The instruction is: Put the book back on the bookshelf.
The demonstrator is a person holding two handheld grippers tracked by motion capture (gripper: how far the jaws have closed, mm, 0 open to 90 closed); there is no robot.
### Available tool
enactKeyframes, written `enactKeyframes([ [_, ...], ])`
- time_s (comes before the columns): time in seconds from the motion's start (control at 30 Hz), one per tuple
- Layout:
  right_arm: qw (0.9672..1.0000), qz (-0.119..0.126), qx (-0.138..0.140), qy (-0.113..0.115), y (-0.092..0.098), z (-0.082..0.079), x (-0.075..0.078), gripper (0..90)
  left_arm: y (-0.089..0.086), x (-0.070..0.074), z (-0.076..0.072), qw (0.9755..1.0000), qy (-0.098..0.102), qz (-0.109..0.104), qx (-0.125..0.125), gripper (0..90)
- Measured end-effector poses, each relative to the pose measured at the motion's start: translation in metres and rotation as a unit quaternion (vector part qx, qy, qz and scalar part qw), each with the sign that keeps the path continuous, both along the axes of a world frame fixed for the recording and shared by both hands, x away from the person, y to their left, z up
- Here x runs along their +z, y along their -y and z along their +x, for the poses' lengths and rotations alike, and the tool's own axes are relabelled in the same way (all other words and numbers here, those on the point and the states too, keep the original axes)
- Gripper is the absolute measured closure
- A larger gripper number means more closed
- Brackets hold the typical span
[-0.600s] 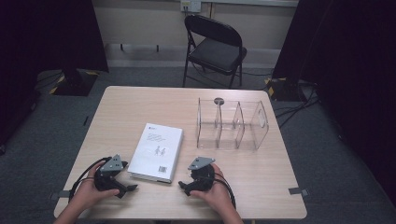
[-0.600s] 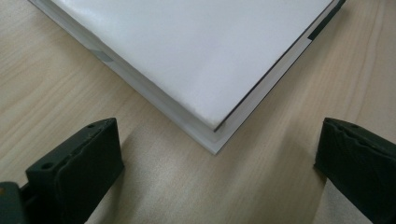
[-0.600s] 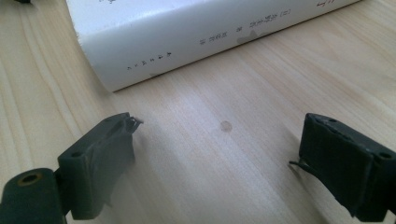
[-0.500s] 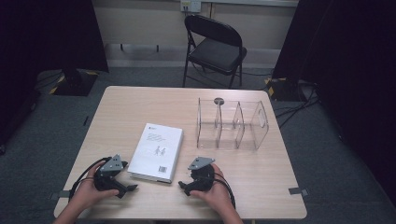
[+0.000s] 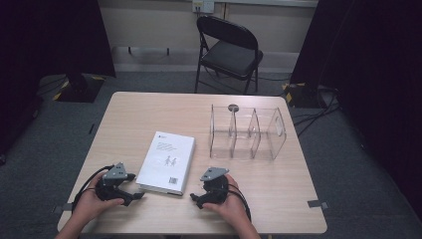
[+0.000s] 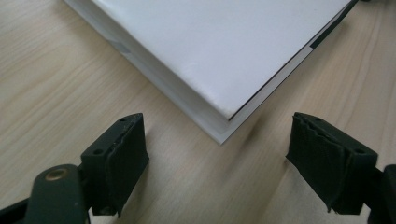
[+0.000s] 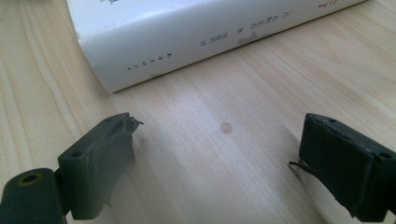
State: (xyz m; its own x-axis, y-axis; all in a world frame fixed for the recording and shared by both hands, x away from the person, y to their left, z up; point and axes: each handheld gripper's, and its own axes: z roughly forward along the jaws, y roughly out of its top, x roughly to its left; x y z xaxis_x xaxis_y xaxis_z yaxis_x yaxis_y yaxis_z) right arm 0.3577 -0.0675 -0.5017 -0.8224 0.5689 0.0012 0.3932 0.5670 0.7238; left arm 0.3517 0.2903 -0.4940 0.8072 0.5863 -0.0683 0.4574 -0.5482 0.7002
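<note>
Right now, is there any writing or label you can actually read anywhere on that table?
White book, cover: a few lines of small print above a small figure drawing, too small to read.
White book's spine: small dark characters along it, too blurred to read.
Clear plastic divided organiser: no writing seen.

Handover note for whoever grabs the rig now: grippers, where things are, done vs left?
Left gripper: open, nothing between the jaws, aimed at the near left corner of the white book.
Right gripper: open, holding nothing, just off the book's near right corner, spine side.
Book lies flat on the table, beside the clear divided organizer, which looks empty.
Done: nothing visible yet.
Left: probably grip the book and slot it into the organizer.
</note>
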Motion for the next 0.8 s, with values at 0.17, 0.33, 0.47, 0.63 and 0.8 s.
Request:
enactKeyframes([
  [0.17, 1.0000, 0.000, 0.003, 0.003, 0.000, 0.001, 0.000, 9.3, -0.004, 0.014, -0.003, 0.9993, 0.009, -0.037, 0.002, 19.2],
  [0.33, 1.0000, 0.000, 0.007, -0.002, 0.000, 0.001, 0.000, 9.5, -0.003, 0.023, -0.003, 0.9992, 0.016, -0.037, 0.000, 19.2],
  [0.47, 0.9998, 0.001, 0.018, 0.006, -0.004, 0.000, 0.000, 10.7, 0.001, 0.014, 0.000, 0.9999, 0.004, -0.015, -0.005, 20.5],
  [0.63, 0.9991, 0.002, 0.042, 0.003, -0.009, -0.004, 0.000, 11.6, 0.002, 0.018, 0.002, 0.9997, 0.002, -0.025, -0.006, 20.4],
  [0.8, 0.9982, 0.002, 0.060, 0.006, -0.021, -0.005, 0.000, 12.0, 0.012, 0.012, 0.005, 0.9998, 0.002, -0.007, -0.017, 20.5],
])
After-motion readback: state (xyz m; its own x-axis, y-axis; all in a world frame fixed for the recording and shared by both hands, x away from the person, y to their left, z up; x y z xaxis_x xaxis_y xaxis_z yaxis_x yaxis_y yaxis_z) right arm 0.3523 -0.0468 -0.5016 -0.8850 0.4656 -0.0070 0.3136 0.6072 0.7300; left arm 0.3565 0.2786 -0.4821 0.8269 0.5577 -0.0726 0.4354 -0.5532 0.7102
